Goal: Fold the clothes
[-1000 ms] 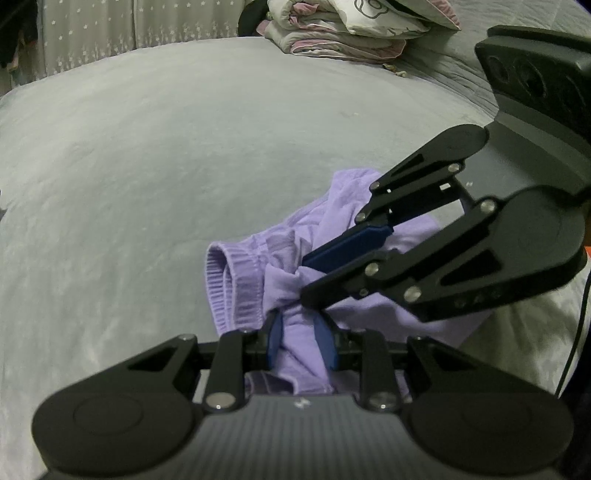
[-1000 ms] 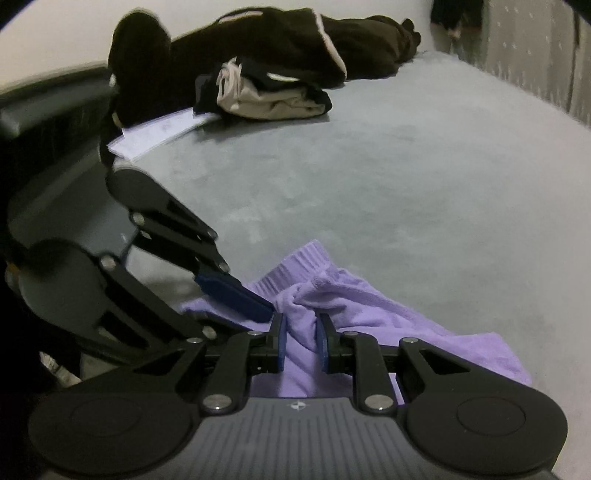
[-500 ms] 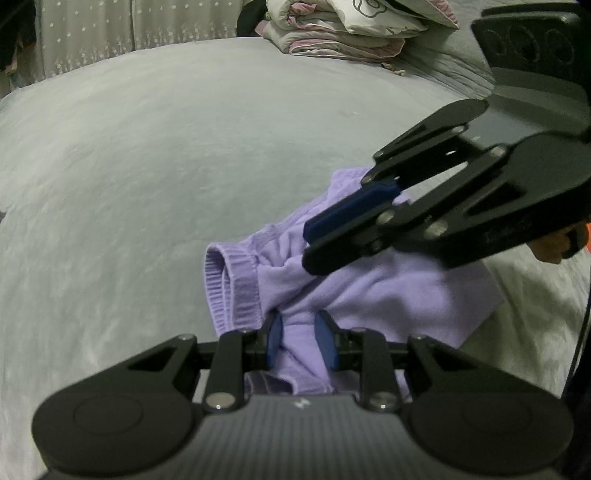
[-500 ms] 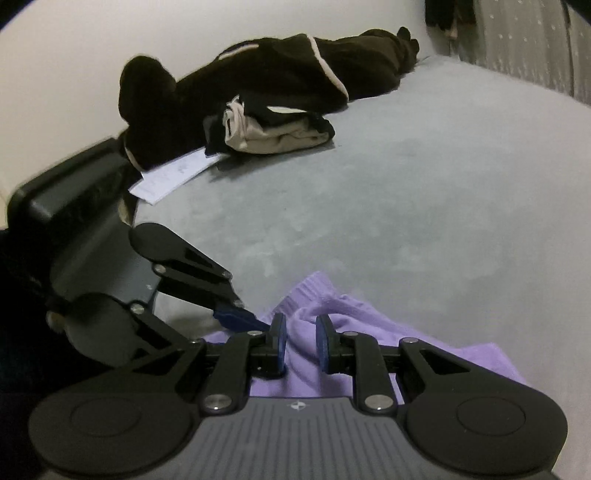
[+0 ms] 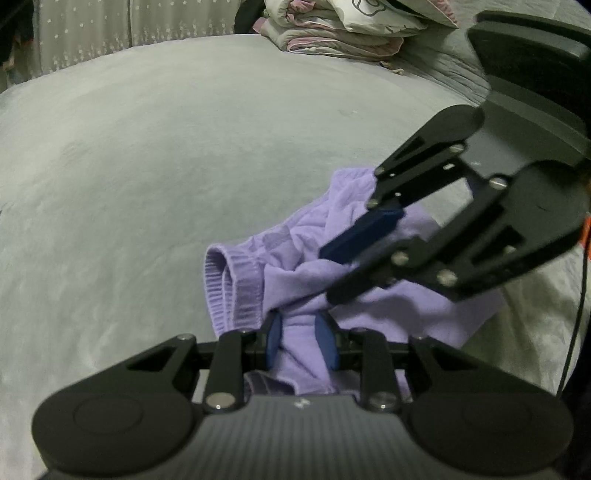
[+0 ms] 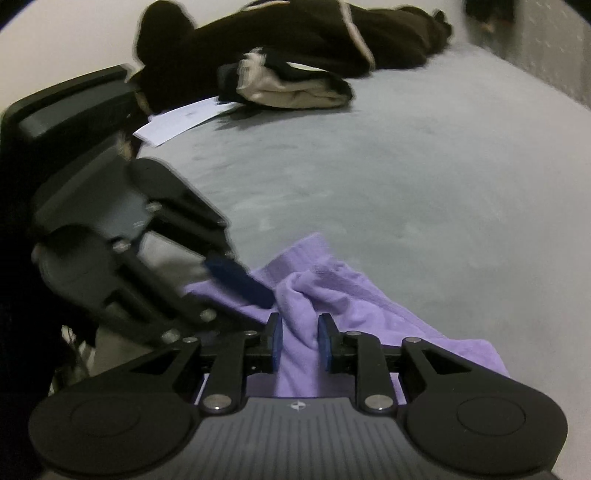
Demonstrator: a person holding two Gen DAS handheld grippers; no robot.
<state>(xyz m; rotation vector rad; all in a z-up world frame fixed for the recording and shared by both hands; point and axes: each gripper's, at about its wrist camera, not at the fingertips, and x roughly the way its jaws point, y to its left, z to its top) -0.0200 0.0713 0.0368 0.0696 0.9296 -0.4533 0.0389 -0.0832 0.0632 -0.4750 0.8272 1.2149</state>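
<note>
A lilac garment [image 5: 295, 254] with a ribbed waistband lies bunched on the grey bed cover [image 5: 147, 166]. At the bottom of the left wrist view my left gripper [image 5: 297, 343] is shut on a fold of it. My right gripper [image 5: 332, 271] comes in from the right, its tips in the bunched cloth just above the left one. In the right wrist view the right gripper [image 6: 300, 341] is shut on a ridge of the lilac garment [image 6: 343, 291]. The left gripper [image 6: 251, 299] shows blurred at the left, its blue pad on the cloth. The garment's near part is hidden under both grippers.
A stack of folded bedding [image 5: 343, 29] and a dotted curtain [image 5: 92, 33] lie at the far side. A dark clothes pile [image 6: 295, 40], a beige-and-black folded garment [image 6: 291, 85] and a white paper [image 6: 184, 120] sit beyond. A black cable [image 5: 576, 314] hangs at the right.
My right gripper rose with the cloth half a second ago and has come back down close to the left gripper. The left gripper keeps its hold in place.
</note>
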